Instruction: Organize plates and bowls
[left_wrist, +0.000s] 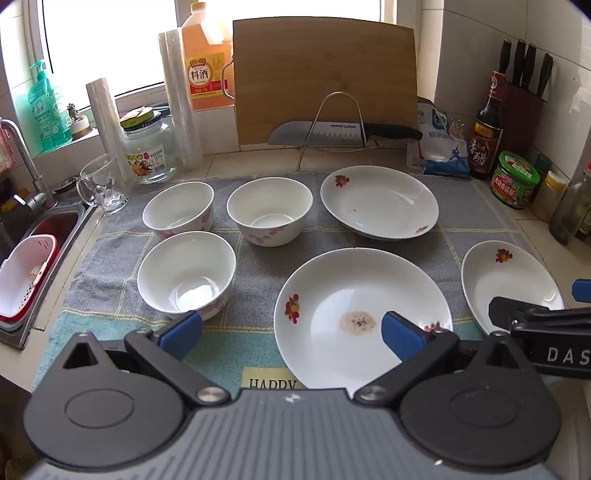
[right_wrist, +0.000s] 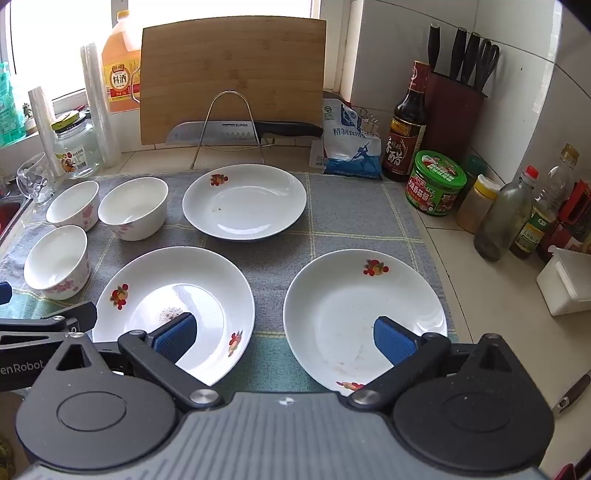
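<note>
Three white bowls with pink flowers stand on a grey checked cloth (left_wrist: 255, 266): a near bowl (left_wrist: 186, 273), a far left bowl (left_wrist: 178, 208) and a far middle bowl (left_wrist: 269, 210). Three white plates with red fruit prints lie to their right: a stained near plate (left_wrist: 343, 295), a far plate (left_wrist: 379, 201) and a right plate (left_wrist: 502, 280). My left gripper (left_wrist: 291, 334) hovers open above the cloth's front, between the near bowl and the stained plate. My right gripper (right_wrist: 284, 338) is open over the gap between the stained plate (right_wrist: 207, 280) and the right plate (right_wrist: 354, 295). Neither holds anything.
A sink (left_wrist: 44, 236) with a white basket lies at the left. Behind the cloth stand a glass mug (left_wrist: 99, 184), a jar (left_wrist: 147, 147), a cutting board (left_wrist: 325, 77) with a knife on a wire rack. Bottles, jars and a knife block (right_wrist: 452, 107) crowd the right counter.
</note>
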